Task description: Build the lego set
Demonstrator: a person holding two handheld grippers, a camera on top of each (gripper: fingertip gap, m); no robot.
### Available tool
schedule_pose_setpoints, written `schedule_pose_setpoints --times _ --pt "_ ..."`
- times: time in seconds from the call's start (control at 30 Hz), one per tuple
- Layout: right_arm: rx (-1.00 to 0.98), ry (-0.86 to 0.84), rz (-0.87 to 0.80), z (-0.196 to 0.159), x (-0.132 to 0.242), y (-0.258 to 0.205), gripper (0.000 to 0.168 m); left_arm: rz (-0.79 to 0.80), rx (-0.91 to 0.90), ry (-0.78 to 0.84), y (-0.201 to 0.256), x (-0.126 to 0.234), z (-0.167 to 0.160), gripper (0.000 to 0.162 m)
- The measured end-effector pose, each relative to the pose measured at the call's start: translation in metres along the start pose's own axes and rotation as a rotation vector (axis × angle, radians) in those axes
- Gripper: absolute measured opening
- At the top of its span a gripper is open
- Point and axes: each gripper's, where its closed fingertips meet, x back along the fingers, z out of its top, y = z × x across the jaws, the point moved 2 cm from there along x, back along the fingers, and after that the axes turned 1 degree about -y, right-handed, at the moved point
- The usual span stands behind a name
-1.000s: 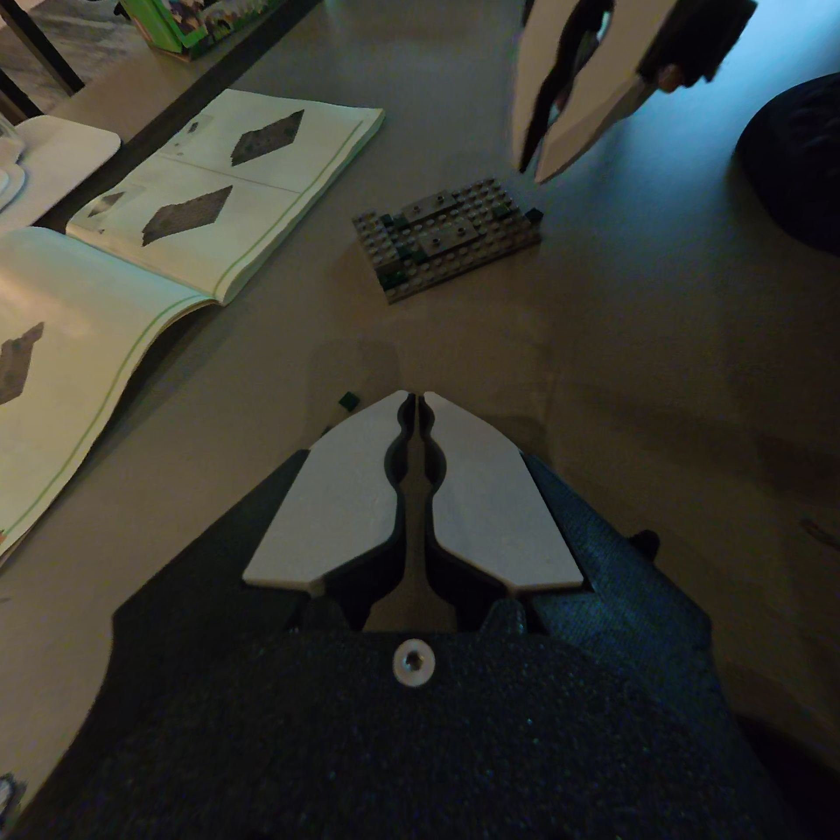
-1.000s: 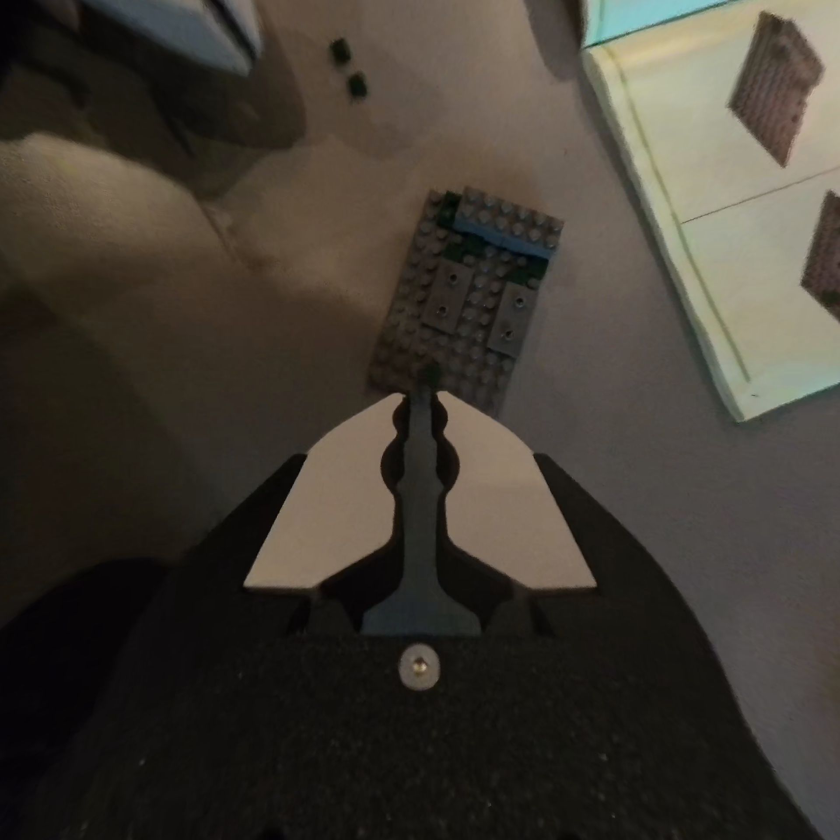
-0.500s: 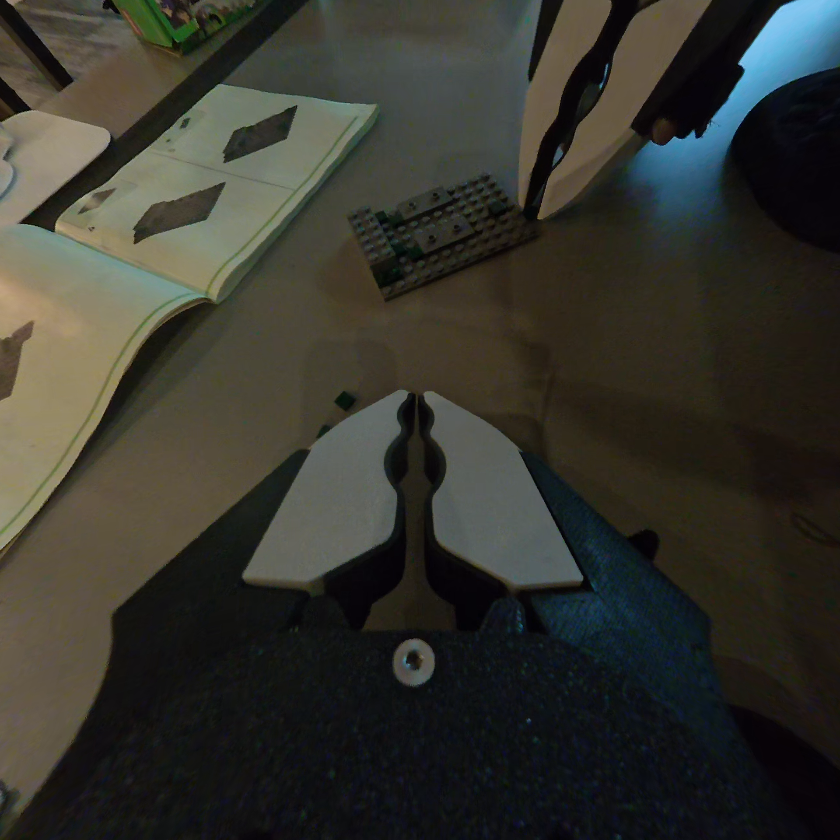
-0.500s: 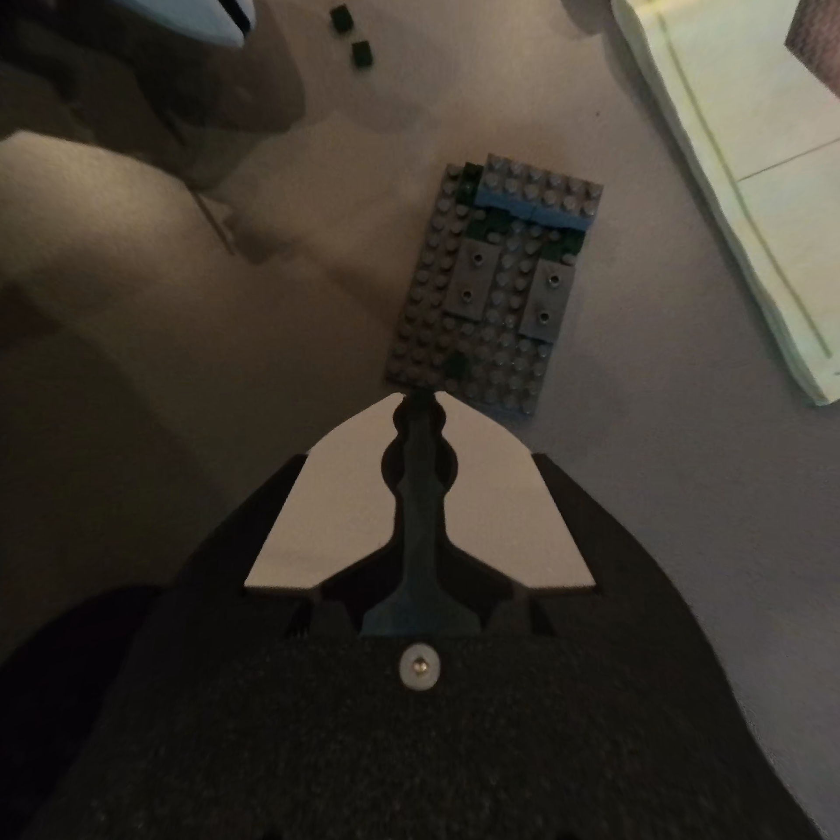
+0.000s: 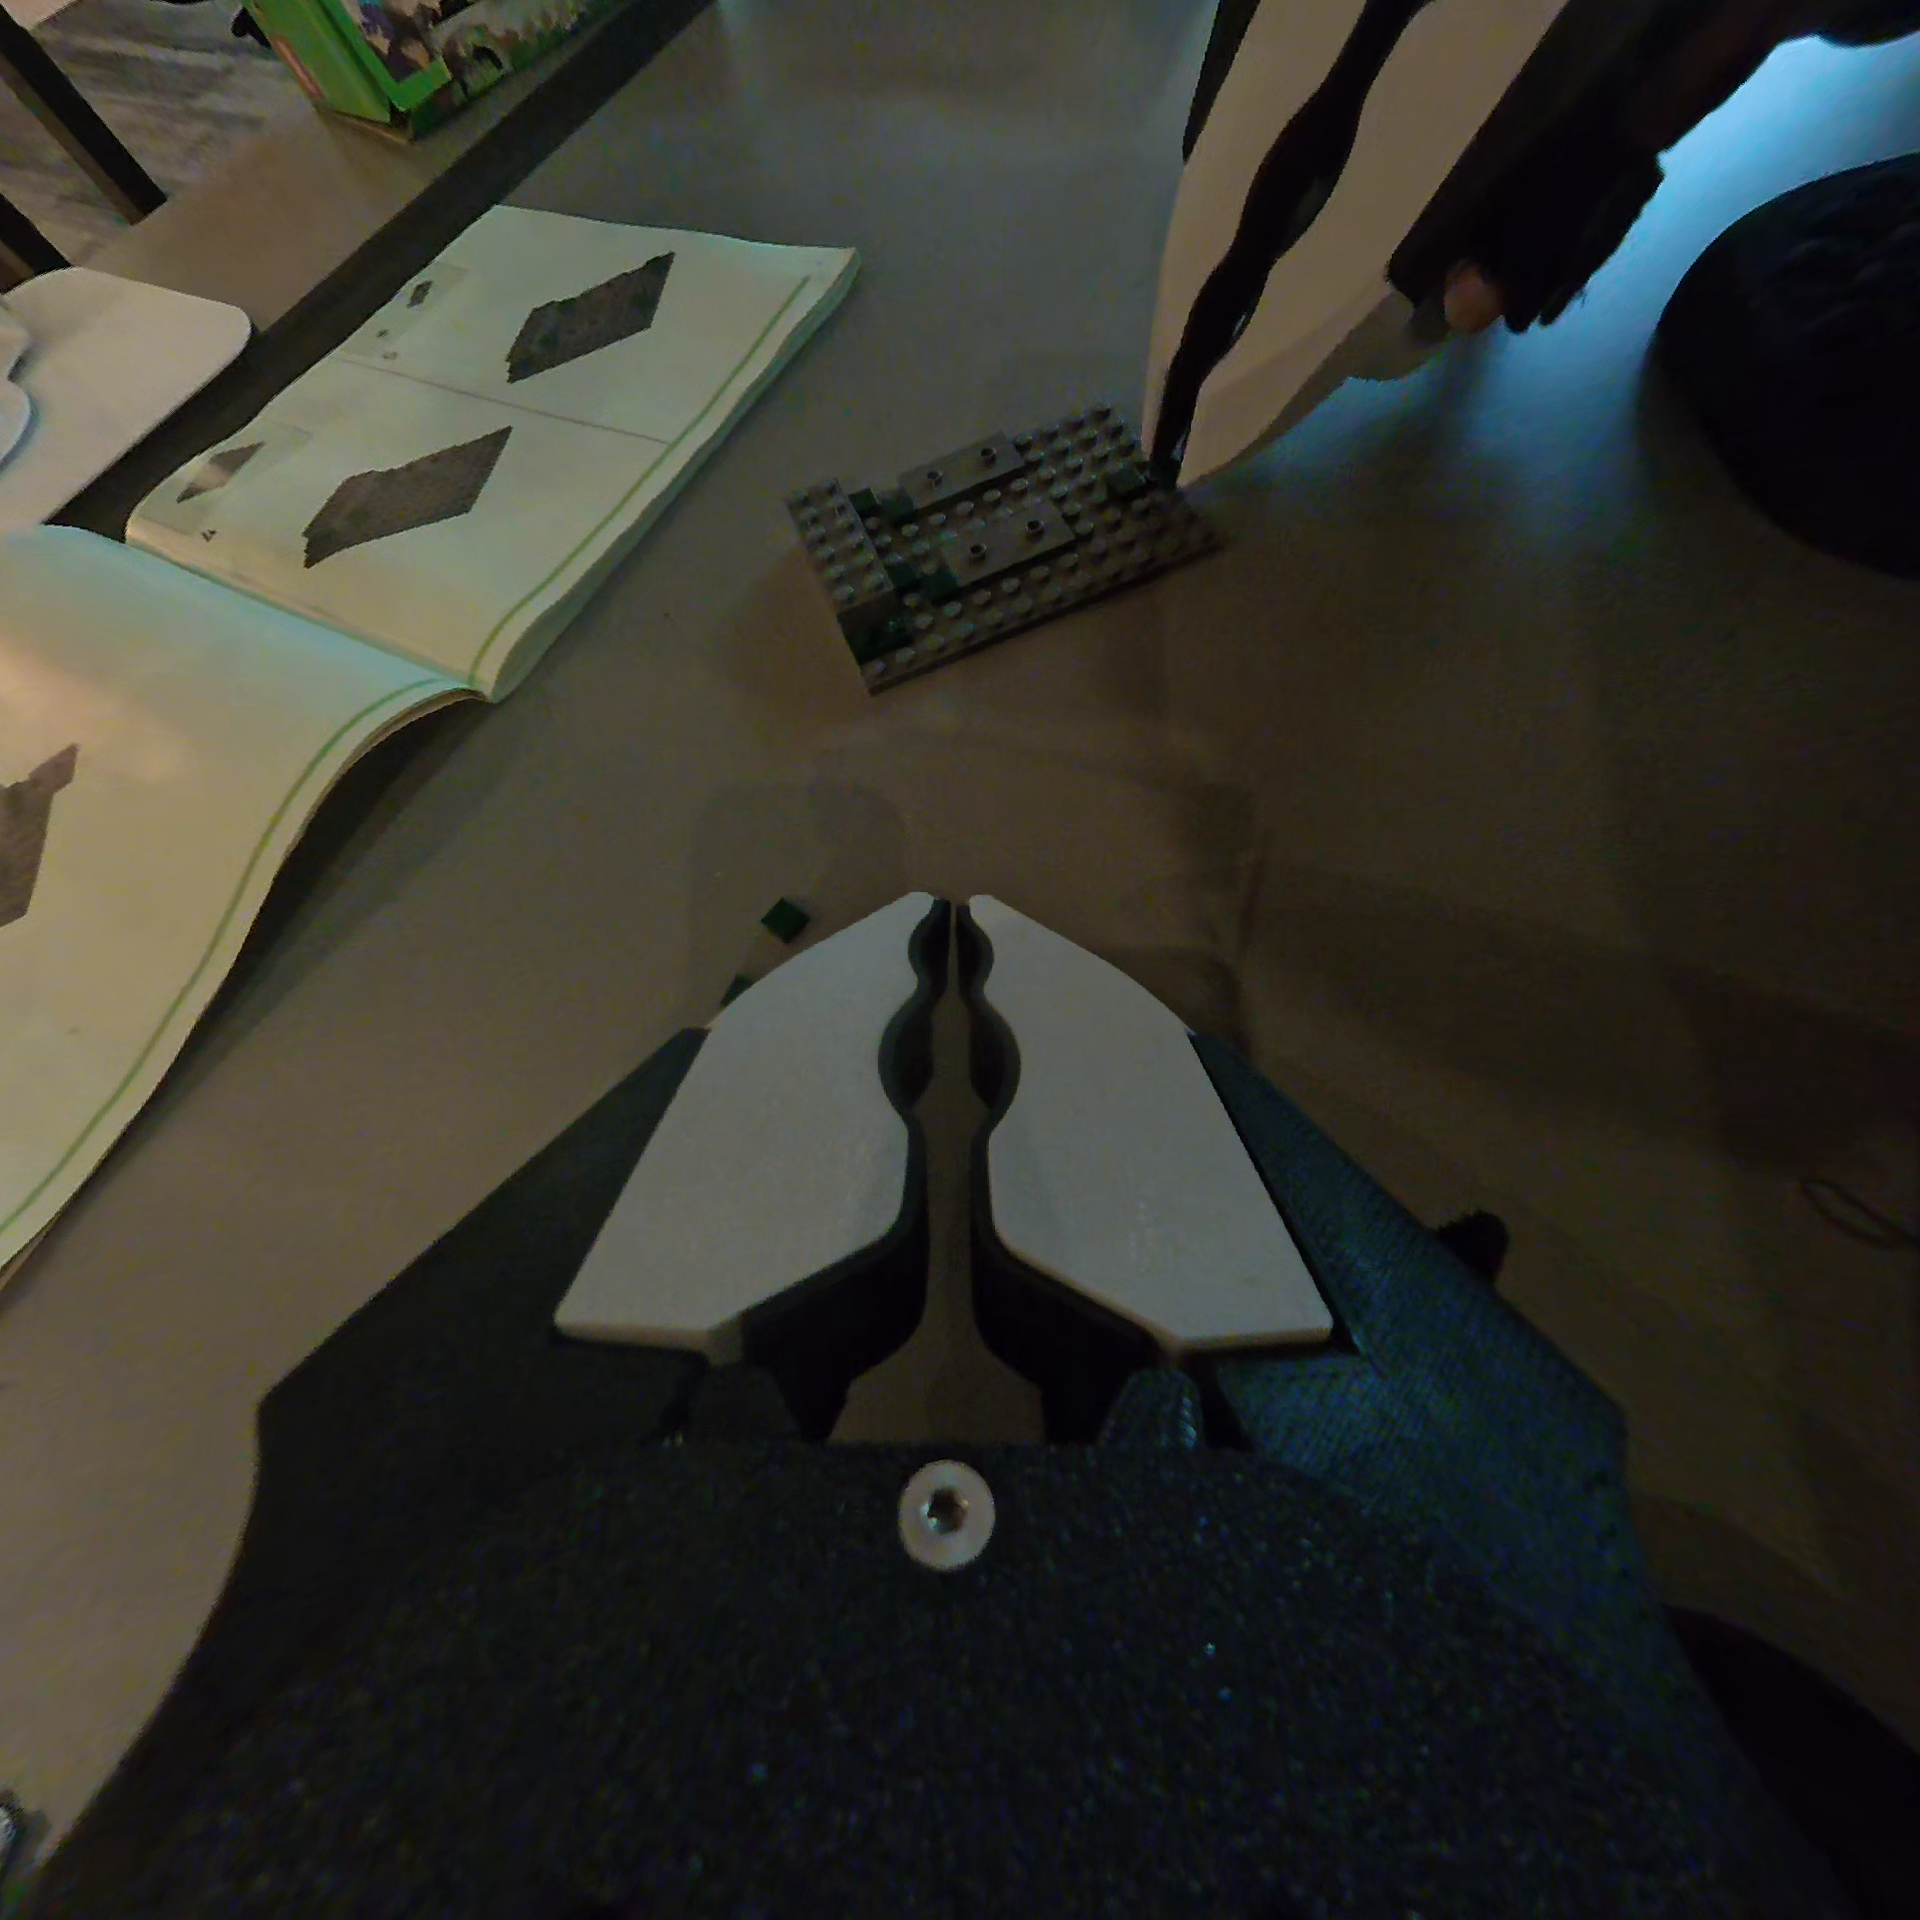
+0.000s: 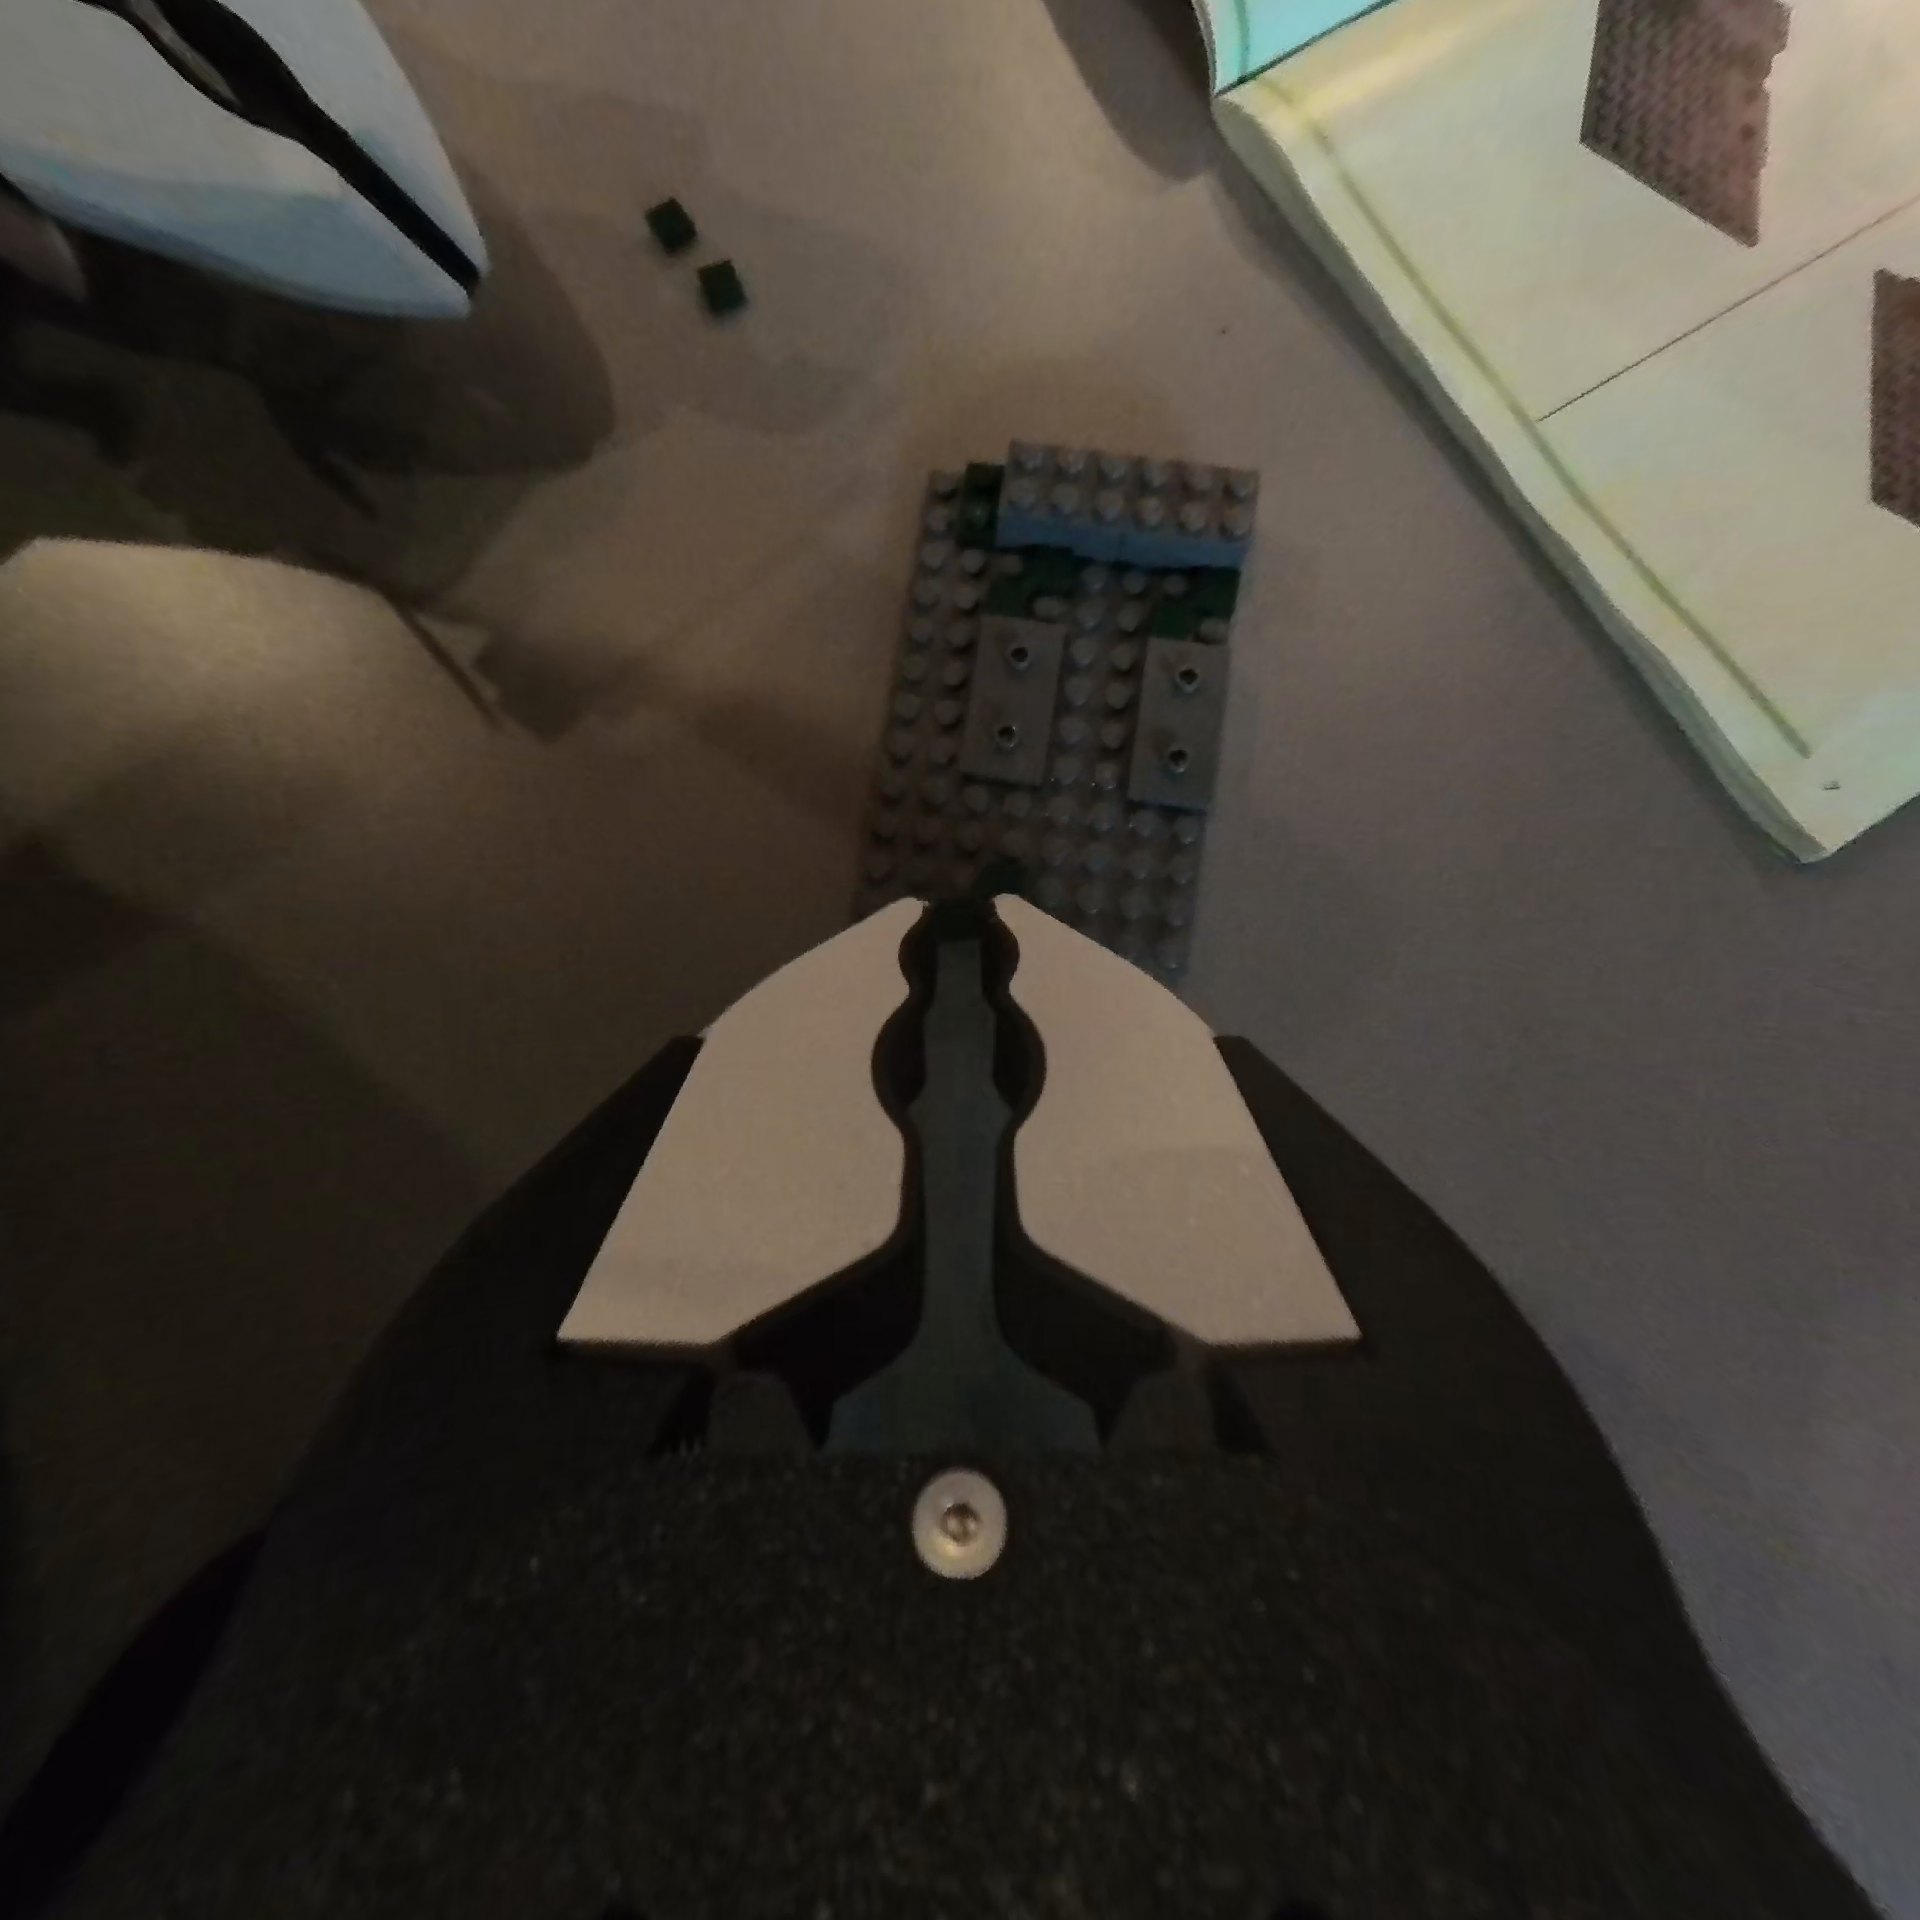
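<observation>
A grey studded baseplate (image 5: 1091, 566) lies on the table and carries two flat grey tiles, dark green pieces and a raised grey brick row (image 6: 1127, 499). My right gripper (image 6: 961, 906) is shut on a small dark green piece (image 6: 961, 916) and holds it down at the plate's near edge (image 6: 925, 748). In the left wrist view its tips (image 5: 1169, 473) touch the plate's far right corner. My left gripper (image 5: 951, 906) is shut and empty, low over the table, well short of the plate. Two loose dark green pieces (image 6: 694, 255) lie by its tips (image 5: 779, 920).
An open instruction booklet (image 5: 499, 436) lies left of the plate; it also shows in the right wrist view (image 6: 1558, 468). A green box (image 5: 416, 52) and a white tray (image 5: 94, 353) stand at the far left. A dark round object (image 5: 1808, 364) sits at the right. One gripper's finger ends stand about 15 centimetres off the other's.
My right gripper has come down from above the plate onto its corner with the green piece. The left gripper has barely moved.
</observation>
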Motion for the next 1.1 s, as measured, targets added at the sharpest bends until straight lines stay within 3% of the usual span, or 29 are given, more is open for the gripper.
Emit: schedule_pose_setpoints --times 1.1 --pt "0.009 -0.003 -0.04 0.0002 -0.002 -0.0005 0.016 -0.007 -0.006 -0.005 0.0004 0.0004 -0.002 0.001"
